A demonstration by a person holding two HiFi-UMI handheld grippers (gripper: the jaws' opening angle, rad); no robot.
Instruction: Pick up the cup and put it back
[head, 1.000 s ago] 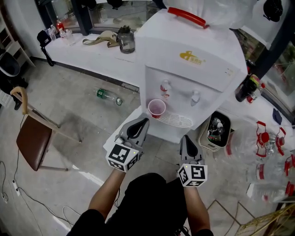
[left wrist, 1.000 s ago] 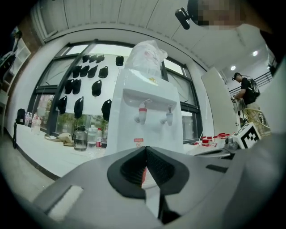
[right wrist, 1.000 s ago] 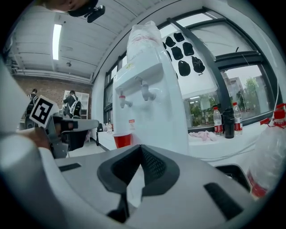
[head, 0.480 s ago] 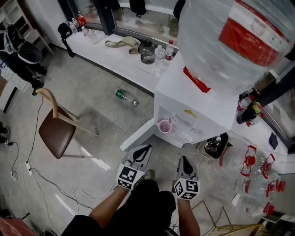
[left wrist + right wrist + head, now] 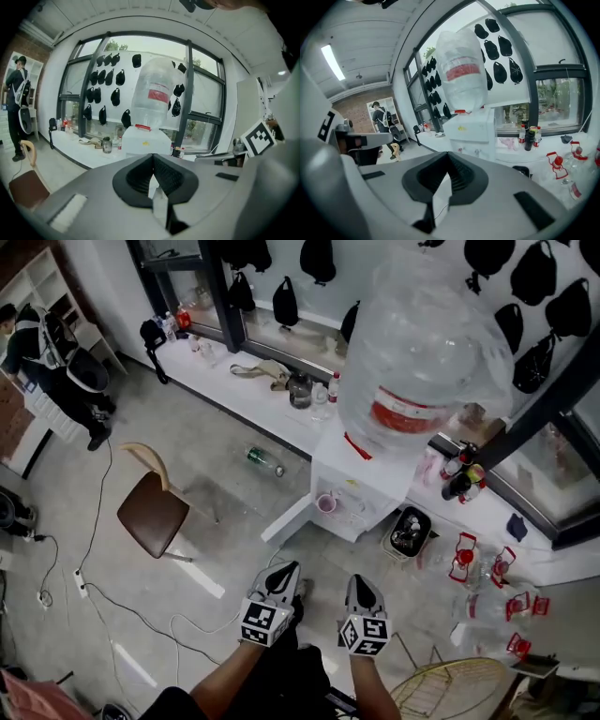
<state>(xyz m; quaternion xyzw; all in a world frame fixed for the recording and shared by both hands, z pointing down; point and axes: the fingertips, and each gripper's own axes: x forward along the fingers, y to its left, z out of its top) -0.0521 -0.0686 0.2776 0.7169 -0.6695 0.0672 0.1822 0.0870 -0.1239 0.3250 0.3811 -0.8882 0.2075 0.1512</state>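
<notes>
The person's two forearms [image 5: 223, 679] reached forward side by side from the lower edge of the head view, the hands hidden behind the marker cubes. The left gripper [image 5: 285, 573] and right gripper [image 5: 359, 583] pointed slightly downward, jaws closed tip to tip on nothing. The small pink plastic cup [image 5: 326, 504] stood well ahead of both, on the drip tray of the white box-shaped water dispenser [image 5: 370, 482], too small for detail. Neither gripper view showed it clearly.

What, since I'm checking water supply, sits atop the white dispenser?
A large clear plastic water bottle with a red label, upended on the white dispenser; its neck is covered.
</notes>
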